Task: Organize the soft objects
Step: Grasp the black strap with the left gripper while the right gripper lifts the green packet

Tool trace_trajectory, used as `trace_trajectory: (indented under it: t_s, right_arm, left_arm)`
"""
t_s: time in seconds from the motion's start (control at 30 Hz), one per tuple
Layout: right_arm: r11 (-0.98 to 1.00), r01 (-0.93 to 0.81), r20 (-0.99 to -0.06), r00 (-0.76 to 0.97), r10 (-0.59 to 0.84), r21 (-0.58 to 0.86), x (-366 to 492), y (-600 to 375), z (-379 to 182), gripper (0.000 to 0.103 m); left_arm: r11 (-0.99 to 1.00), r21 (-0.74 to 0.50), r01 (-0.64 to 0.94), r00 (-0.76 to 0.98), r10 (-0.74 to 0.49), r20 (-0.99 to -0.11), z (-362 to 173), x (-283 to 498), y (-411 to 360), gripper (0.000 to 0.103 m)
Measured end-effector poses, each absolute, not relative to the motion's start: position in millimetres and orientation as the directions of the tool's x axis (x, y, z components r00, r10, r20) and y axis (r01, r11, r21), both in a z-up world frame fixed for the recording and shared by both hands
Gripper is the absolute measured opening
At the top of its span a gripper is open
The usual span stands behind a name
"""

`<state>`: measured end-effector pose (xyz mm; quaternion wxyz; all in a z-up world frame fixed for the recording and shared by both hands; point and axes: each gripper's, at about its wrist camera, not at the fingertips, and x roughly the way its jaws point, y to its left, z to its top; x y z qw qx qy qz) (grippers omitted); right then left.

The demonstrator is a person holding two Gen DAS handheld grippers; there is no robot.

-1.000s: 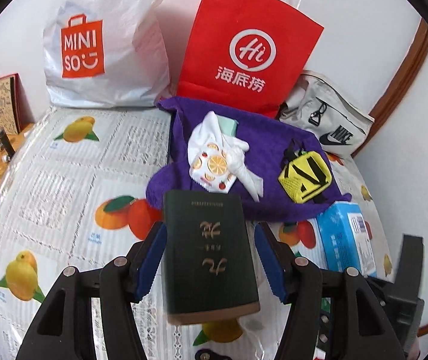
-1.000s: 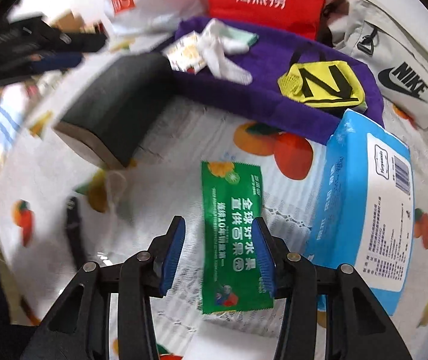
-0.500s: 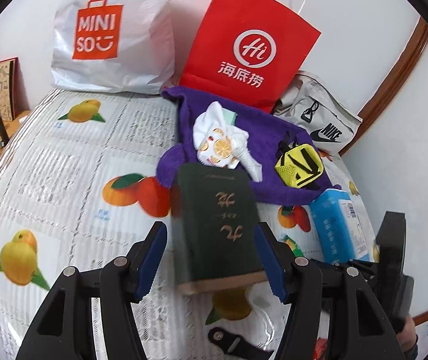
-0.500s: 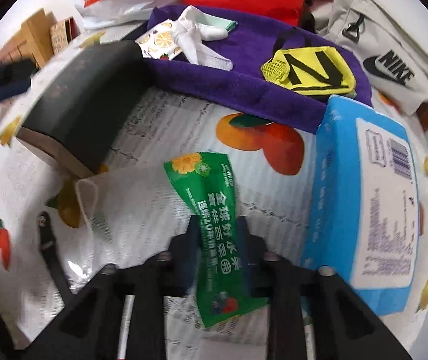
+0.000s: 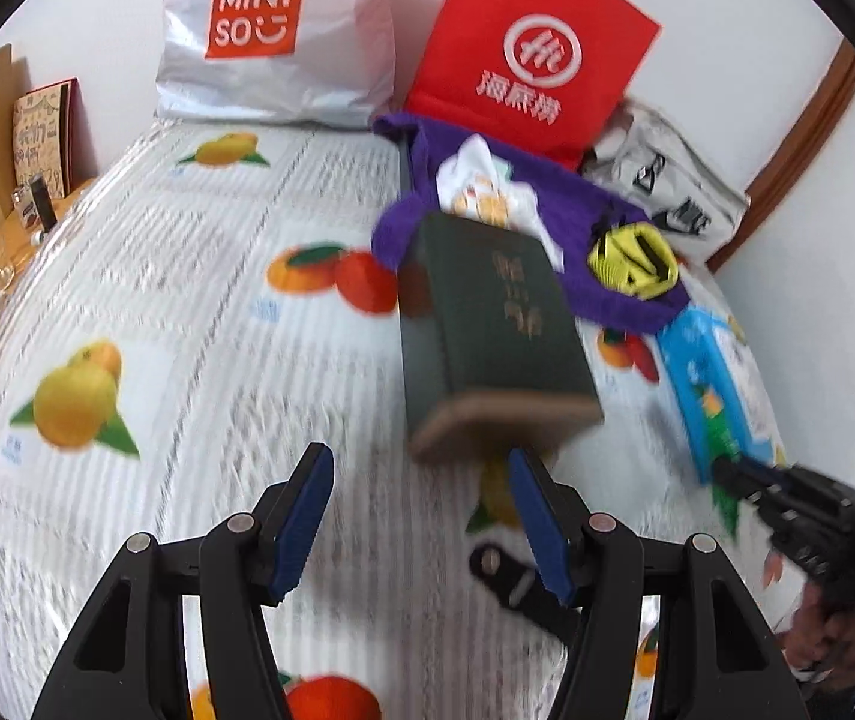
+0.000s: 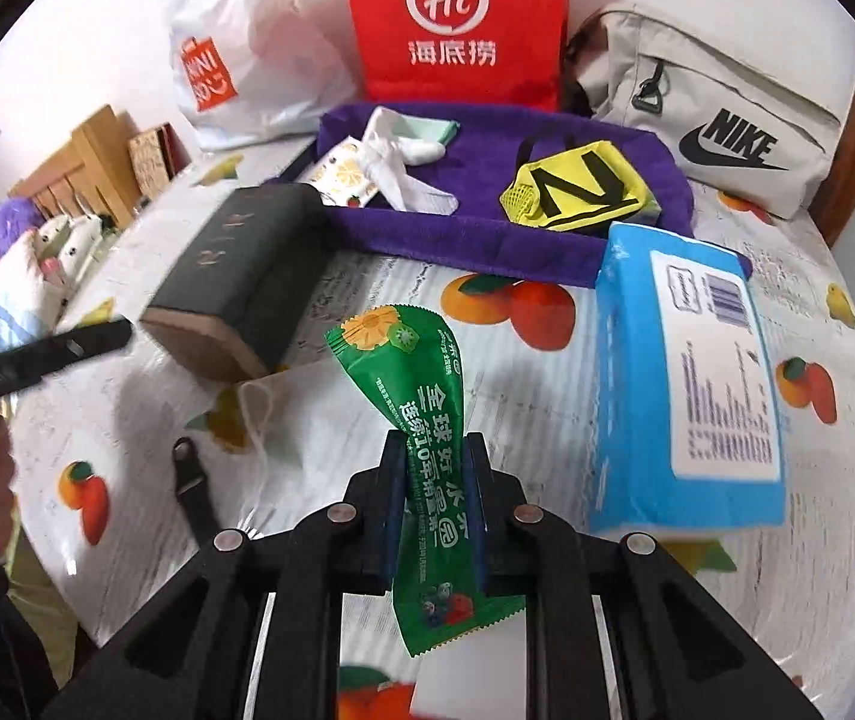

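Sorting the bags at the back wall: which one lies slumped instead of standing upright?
The grey Nike bag, slumped at the right end. The red paper bag stands upright; the white Miniso bag sits propped up.

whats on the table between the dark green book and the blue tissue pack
In the right wrist view, the green snack sachet pinched by the right gripper, above bare fruit-print tablecloth.

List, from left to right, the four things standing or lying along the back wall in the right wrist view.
White Miniso bag → red paper bag → purple towel → grey Nike bag.
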<state>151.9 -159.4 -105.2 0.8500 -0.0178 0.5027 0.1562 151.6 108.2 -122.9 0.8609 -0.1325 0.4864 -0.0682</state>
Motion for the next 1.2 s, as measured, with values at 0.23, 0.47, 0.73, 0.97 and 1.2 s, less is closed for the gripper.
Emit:
trace_trajectory:
  t_s: [0.23,0.47,0.73,0.97,1.2]
  right_arm:
    - [0.956,-0.26,-0.839,0.483,0.253,0.138,120,-178,-101,0.018]
    - [0.965,-0.215,-0.825,0.511,0.24,0.148,99,-214,-104,0.018]
    - [0.967,-0.181,-0.817,0.52,0.249,0.18,79,-246,-112,0.018]
    - [0.967,-0.141,-0.812,0.526,0.254,0.211,73,-267,-119,0.018]
    - [0.963,-0.127,-0.803,0.532,0.269,0.238,69,-280,-124,0.018]
  left_arm:
    - [0.963,-0.269,0.019,0.454,-0.248,-0.856,-139,120,77,0.058]
    - [0.97,-0.241,0.044,0.405,-0.237,-0.883,-154,98,43,0.058]
    - [0.997,-0.068,0.041,0.458,-0.079,-0.885,-155,110,9,0.052]
    - [0.997,-0.05,0.062,0.492,-0.074,-0.867,-149,110,19,0.024]
    - [0.999,-0.034,0.025,0.443,-0.042,-0.896,-151,96,26,0.034]
